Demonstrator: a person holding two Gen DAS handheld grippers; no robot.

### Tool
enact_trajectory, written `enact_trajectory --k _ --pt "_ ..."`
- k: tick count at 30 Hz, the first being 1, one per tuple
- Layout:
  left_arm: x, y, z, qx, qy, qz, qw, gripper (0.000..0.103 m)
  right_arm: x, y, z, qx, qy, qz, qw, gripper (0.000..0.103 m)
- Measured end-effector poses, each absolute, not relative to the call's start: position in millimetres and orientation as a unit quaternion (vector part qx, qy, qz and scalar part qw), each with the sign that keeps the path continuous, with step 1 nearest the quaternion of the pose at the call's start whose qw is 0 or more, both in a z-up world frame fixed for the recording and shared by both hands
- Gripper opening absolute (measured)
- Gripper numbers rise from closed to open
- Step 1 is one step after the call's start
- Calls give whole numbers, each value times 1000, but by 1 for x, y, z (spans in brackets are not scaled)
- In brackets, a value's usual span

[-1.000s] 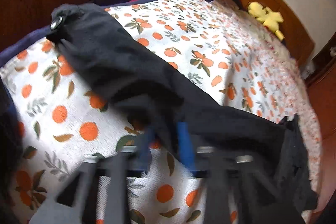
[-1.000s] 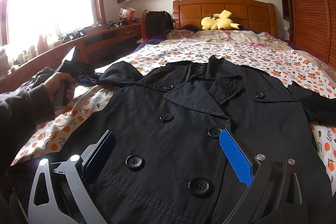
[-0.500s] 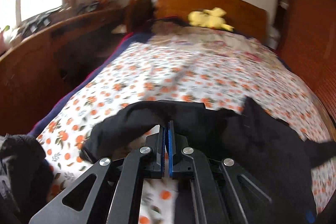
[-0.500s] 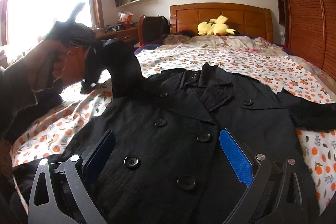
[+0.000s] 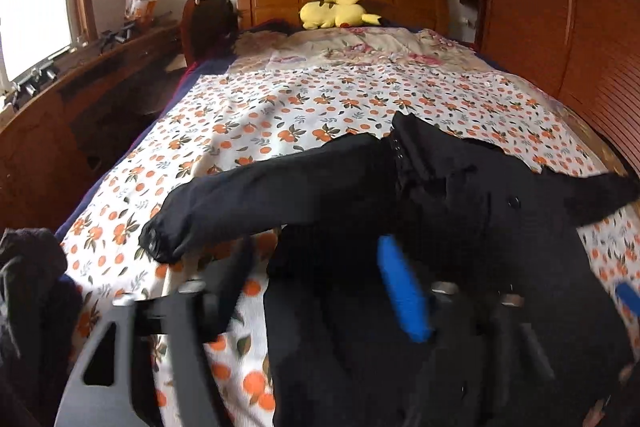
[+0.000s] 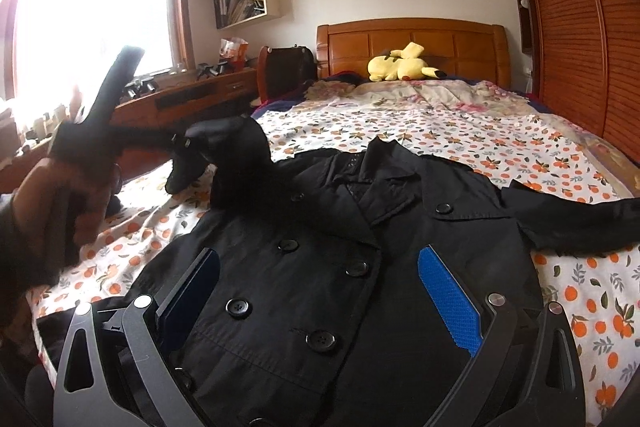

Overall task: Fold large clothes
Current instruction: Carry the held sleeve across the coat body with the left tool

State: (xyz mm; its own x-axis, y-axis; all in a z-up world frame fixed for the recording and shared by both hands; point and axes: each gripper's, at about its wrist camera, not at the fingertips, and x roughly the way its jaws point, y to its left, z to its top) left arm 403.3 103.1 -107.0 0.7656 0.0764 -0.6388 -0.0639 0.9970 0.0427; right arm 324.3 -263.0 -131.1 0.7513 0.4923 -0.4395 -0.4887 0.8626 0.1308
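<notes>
The coat's left-hand sleeve (image 6: 224, 155), which a second ago lay stretched out flat toward the left edge of the bed and was pinched in the left gripper (image 5: 316, 287), has been lifted and carried inward, so that it now arches up off the bedspread (image 6: 460, 123) with its cuff hanging near the coat's shoulder; the left gripper's jaws, shut half a second ago, are opening now, and no cloth shows between them, so the sleeve looks released or on the point of dropping; I judge this to be the first fold, the sleeve being laid across the chest, and not yet settled flat; the black coat (image 6: 340, 267) itself lies face up and buttoned across the near end of the bed, collar toward the headboard (image 6: 412, 43), its other sleeve (image 6: 580, 219) spread out toward the right edge and untouched; the right gripper (image 6: 320, 299) hovers over the coat's front with its jaws wide apart and nothing between them; by count: one coat, two sleeves, seven buttons that I can make out on the front in the right wrist view, two grippers, one hand (image 6: 64, 199) in view on the left, one yellow plush toy (image 6: 400, 63) by the headboard.
</notes>
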Motion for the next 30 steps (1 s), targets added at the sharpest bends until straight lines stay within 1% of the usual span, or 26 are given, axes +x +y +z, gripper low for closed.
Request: enact_trajectory --k 5,12,18,23,25,26,30 --pt "355 119 -129 -22 347 33 937 79 322 -261 -128 5 234 269 934 96" --pt "345 169 -151 -22 373 78 924 79 319 -253 -132 -5 240 277 930 96" --pt "379 214 -158 -30 385 108 916 79 319 -244 -141 -18 249 279 927 96" --pt "420 248 -174 -64 399 123 907 79 320 -240 -147 -23 255 281 925 96" --pt "434 261 -182 -86 403 122 903 73 321 -239 -149 -23 258 281 924 96" --pt "441 267 -186 -98 406 124 900 68 322 -239 -150 -23 259 282 924 96" --pt "463 285 -195 -130 407 138 894 68 324 -238 -153 -25 264 284 921 96"
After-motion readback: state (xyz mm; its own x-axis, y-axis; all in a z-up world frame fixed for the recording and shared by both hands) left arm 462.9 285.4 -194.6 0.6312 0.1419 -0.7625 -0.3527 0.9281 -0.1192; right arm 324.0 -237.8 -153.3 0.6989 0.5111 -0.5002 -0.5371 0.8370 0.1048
